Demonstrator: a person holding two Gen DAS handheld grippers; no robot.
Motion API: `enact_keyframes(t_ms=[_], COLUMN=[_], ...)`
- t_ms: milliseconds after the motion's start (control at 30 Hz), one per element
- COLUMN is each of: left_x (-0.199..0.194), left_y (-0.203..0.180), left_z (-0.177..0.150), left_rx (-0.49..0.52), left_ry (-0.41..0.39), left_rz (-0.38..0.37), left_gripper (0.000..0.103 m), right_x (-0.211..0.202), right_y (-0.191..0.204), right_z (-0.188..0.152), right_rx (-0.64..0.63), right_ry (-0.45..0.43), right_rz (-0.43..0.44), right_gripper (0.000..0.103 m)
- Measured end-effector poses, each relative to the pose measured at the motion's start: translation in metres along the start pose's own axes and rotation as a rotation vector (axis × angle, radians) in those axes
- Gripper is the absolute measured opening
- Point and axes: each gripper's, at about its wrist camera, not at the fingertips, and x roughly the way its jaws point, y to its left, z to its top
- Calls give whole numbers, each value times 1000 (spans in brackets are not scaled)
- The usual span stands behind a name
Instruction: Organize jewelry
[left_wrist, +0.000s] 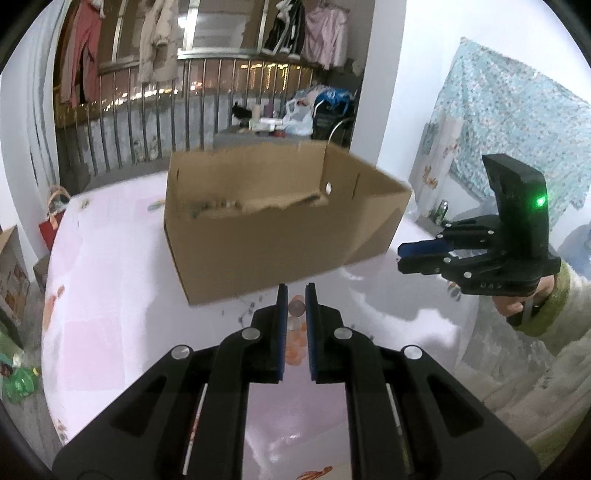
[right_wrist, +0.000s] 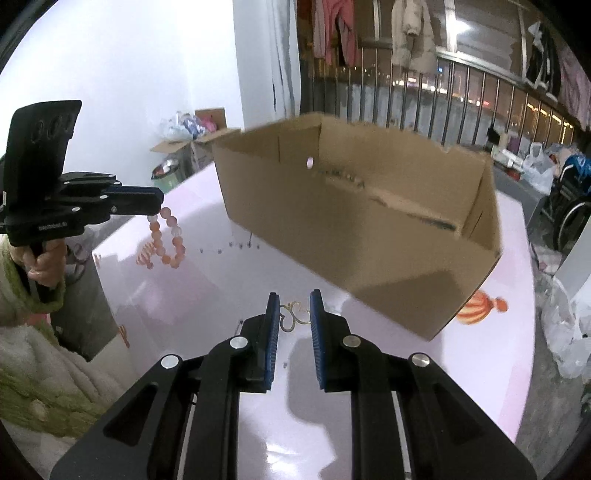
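Note:
My left gripper (left_wrist: 296, 291) is shut on a pink and orange bead bracelet (left_wrist: 295, 334) and holds it above the pink table. From the right wrist view the left gripper (right_wrist: 159, 203) shows the bracelet (right_wrist: 168, 240) hanging from its tips. My right gripper (right_wrist: 293, 301) is open above a thin gold chain with heart loops (right_wrist: 293, 314) lying on the table; it also shows at the right of the left wrist view (left_wrist: 400, 256). An open cardboard box (left_wrist: 273, 218) stands behind, also in the right wrist view (right_wrist: 369, 221).
A thin chain of small dark beads (right_wrist: 229, 249) lies on the table by the box's near wall. The table (right_wrist: 406, 369) has a glossy pink cover with orange prints. Bags, boxes and a railing surround the table.

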Motion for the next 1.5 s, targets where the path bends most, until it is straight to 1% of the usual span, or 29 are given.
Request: enact_keyframes(t_ms=[167, 200, 233, 333, 433, 467, 567, 700, 767, 900, 1033, 1100, 1133, 1167, 1233, 1400, 1433, 1500], left_x=[-19, -22, -23, -23, -12, -2, 26, 69, 91, 119, 141, 144, 144, 144, 143, 127, 124, 111], left_y=[-7, -9, -9, -9, -4, 1, 12, 35, 47, 63, 78, 83, 85, 88, 89, 91, 90, 88], left_z=[33, 43, 49, 79, 102, 112, 125, 131, 129, 121, 115, 111, 110, 108, 108, 108, 108, 109], left_rx=[43, 49, 53, 72, 84, 86, 73, 49, 20, -8, -25, -34, -39, -46, -55, -77, -80, -84], left_ry=[-80, -97, -106, -142, -147, -133, -80, 9, 61, 127, 186, 196, 199, 200, 195, 159, 150, 120], left_rz=[-25, -36, -42, -65, -60, -49, -33, -9, -5, 9, 51, 50, 50, 51, 51, 49, 52, 68], left_gripper=[8, 8, 8, 8, 8, 8, 8, 8, 8, 8, 8, 9, 11, 16, 19, 21, 23, 28], right_x=[-28, -34, -38, -48, -45, -42, -23, 11, 31, 59, 78, 83, 82, 82, 78, 60, 57, 42], right_y=[-6, -9, -12, -25, -40, -45, -65, -87, -97, -104, -109, -113, -114, -115, -116, -122, -123, -123], right_z=[26, 33, 38, 62, 84, 89, 103, 113, 116, 120, 119, 118, 118, 119, 117, 113, 113, 111], right_rx=[-7, -4, -2, 1, 2, 4, 15, 23, 26, 15, 14, 17, 22, 27, 35, 81, 88, 111], right_ry=[-76, -97, -110, -160, -179, -179, -158, -90, -44, 25, 68, 76, 75, 71, 60, 19, 11, -27], right_rz=[18, 26, 32, 42, 40, 40, 45, 55, 62, 56, 29, 26, 28, 27, 15, -2, -8, -24], right_gripper=[17, 17, 17, 17, 17, 17, 17, 17, 17, 17, 17, 18, 18, 18, 21, 23, 26, 29])
